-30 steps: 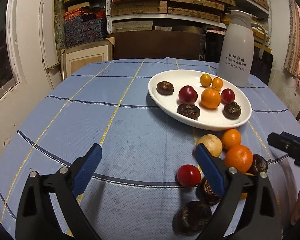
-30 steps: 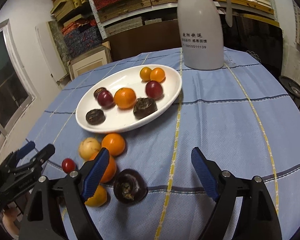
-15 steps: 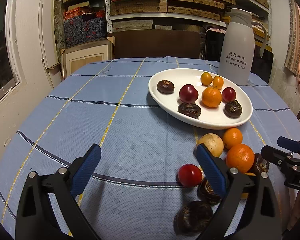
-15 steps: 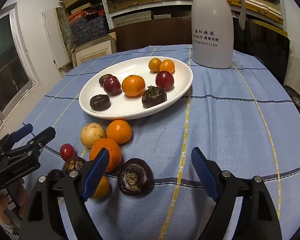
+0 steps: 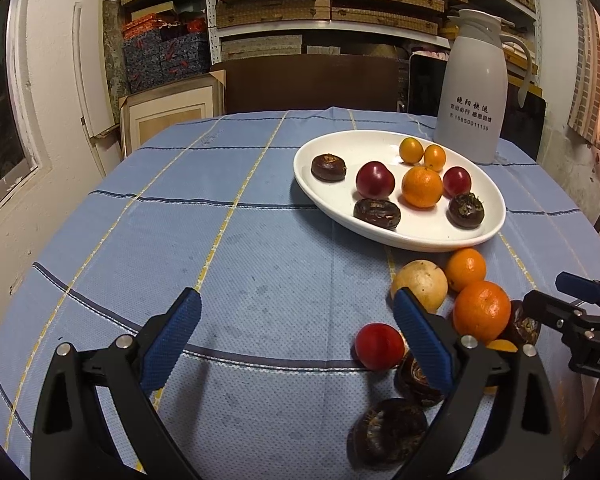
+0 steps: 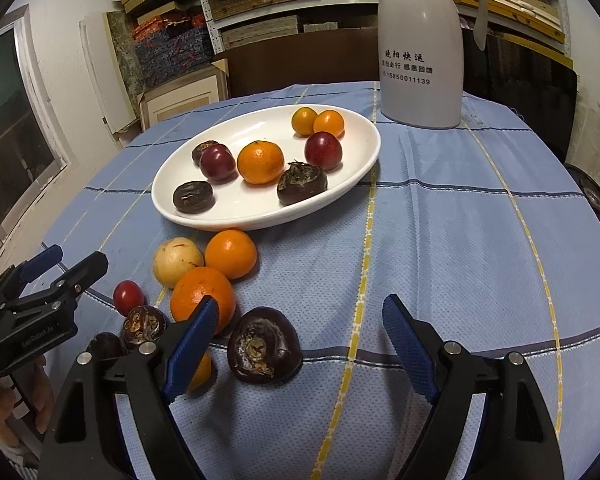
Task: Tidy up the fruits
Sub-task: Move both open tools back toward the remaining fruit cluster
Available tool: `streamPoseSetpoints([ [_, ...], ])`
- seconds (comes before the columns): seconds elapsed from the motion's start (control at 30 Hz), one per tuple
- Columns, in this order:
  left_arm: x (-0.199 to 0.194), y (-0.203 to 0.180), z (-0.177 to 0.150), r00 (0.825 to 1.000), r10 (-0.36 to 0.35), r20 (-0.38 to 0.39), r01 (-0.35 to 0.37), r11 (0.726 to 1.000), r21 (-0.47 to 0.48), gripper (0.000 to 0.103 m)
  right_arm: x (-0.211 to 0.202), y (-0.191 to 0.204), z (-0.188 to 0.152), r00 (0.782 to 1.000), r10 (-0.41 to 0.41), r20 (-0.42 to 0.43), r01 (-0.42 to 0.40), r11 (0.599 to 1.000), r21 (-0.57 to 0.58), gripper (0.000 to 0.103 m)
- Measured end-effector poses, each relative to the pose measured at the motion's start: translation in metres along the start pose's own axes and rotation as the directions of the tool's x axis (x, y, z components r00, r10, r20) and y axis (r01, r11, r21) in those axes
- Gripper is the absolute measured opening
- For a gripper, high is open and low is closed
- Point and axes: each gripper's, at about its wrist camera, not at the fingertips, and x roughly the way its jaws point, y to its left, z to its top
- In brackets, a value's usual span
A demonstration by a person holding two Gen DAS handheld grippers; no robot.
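A white oval plate (image 5: 328, 196) (image 6: 364, 160) holds several fruits: oranges, red plums and dark water chestnuts. Loose fruits lie on the cloth in front of it: a large orange (image 5: 482, 310) (image 6: 198, 296), a smaller orange (image 6: 231, 253), a pale round fruit (image 5: 422, 282) (image 6: 177, 261), a small red fruit (image 5: 379, 346) (image 6: 128, 297) and dark chestnuts (image 6: 265, 345) (image 5: 388, 432). My left gripper (image 5: 296, 340) is open and empty, left of the loose pile. My right gripper (image 6: 300, 340) is open and empty, its fingers either side of a dark chestnut.
A white thermos jug (image 5: 474, 92) (image 6: 420, 48) stands behind the plate. The round table has a blue checked cloth (image 5: 220, 240). Shelves of boxes (image 5: 324, 4) and a framed board (image 5: 168, 116) stand behind the table.
My right gripper has moved forward and down toward the loose fruits; the dark chestnut now lies between its fingers. My left gripper has barely moved.
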Motion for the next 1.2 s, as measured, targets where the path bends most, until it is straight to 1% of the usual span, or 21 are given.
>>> streamPoseSetpoints([
  [0.3,0.003,0.002,-0.001,1.000,0.004,-0.017,-0.004,1.000,-0.005,0.095,0.001,-0.004,0.000,1.000,0.000,-0.004,0.000,1.000,0.013,0.085],
  [0.4,0.003,0.004,-0.003,1.000,-0.007,-0.030,0.007,1.000,-0.011,0.095,0.000,-0.007,-0.001,1.000,0.004,-0.003,-0.004,1.000,0.022,0.085],
  [0.47,0.002,0.005,-0.006,0.998,-0.033,-0.050,0.032,0.999,-0.018,0.095,-0.001,-0.008,-0.003,1.000,0.007,-0.003,-0.007,1.000,0.028,0.085],
  [0.57,0.000,0.004,-0.012,0.991,-0.100,-0.085,0.098,0.995,-0.027,0.095,-0.003,-0.010,-0.005,1.000,0.020,-0.008,-0.020,0.999,0.039,0.085],
  [0.73,-0.002,-0.005,-0.020,0.978,-0.169,-0.124,0.170,0.985,0.000,0.095,-0.003,-0.015,-0.006,0.999,0.044,-0.020,-0.042,0.997,0.068,0.085],
  [0.97,-0.005,-0.020,-0.031,0.969,-0.181,-0.171,0.195,0.979,0.068,0.095,-0.002,-0.018,-0.005,0.998,0.055,-0.026,-0.052,0.995,0.088,0.085],
  [1.13,-0.010,-0.020,-0.043,0.952,-0.210,-0.224,0.234,0.968,0.087,0.095,-0.001,-0.016,-0.006,0.998,0.060,-0.030,-0.057,0.995,0.081,0.085],
  [1.17,-0.010,-0.018,-0.044,0.949,-0.214,-0.232,0.239,0.967,0.084,0.091,-0.001,-0.015,-0.006,0.998,0.062,-0.032,-0.059,0.995,0.078,0.085],
  [1.2,-0.009,-0.016,-0.045,0.947,-0.217,-0.237,0.241,0.967,0.077,0.077,-0.001,-0.014,-0.006,0.998,0.063,-0.032,-0.060,0.995,0.076,0.085],
])
